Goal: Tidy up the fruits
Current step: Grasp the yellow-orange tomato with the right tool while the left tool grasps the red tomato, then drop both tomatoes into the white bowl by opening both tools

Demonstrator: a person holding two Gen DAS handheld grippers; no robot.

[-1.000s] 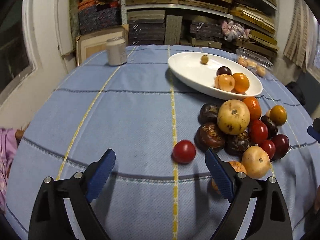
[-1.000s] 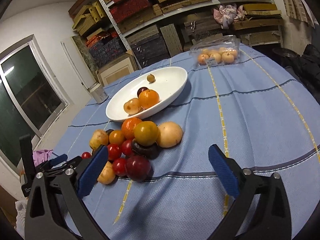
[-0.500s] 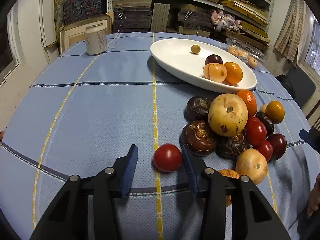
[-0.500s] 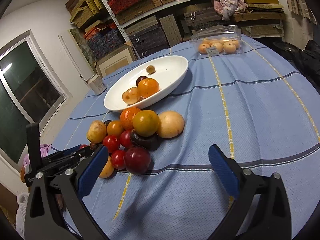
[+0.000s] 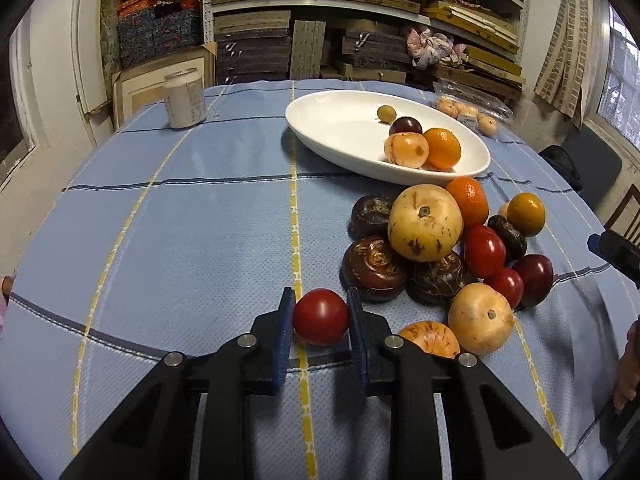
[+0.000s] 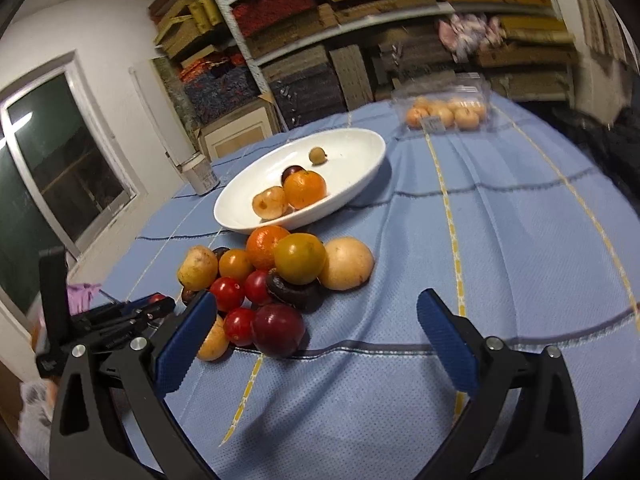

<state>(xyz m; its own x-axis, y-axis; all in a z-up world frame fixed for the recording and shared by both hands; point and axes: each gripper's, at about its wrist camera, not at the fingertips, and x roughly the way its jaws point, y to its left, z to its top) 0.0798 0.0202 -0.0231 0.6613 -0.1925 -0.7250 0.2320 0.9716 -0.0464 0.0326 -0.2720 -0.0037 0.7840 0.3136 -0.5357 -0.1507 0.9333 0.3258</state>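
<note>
My left gripper (image 5: 320, 296) rests low on the blue checked tablecloth. Its jaws are closing, and both blue pads touch the sides of a red tomato (image 5: 320, 316). Just to the right lies a pile of fruit (image 5: 424, 228): yellow, orange, red and dark brown pieces. The white oval dish (image 5: 332, 128) behind it holds an orange, a peach-coloured fruit, a dark plum and a small green one. My right gripper (image 6: 314, 304) hovers open on the near side of the pile (image 6: 300, 258), nothing between its fingers. The left gripper (image 6: 120, 316) shows at the left of that view.
A white can (image 5: 185, 98) stands at the table's far left. A clear plastic box of small orange fruit (image 6: 444, 114) sits at the far right. Stacked shelves fill the wall behind. A hand (image 5: 628, 368) shows at the right edge.
The left jaws went from wide open to closed around the red tomato, as the gripper edged forward to it. The right gripper stayed open and hardly moved.
</note>
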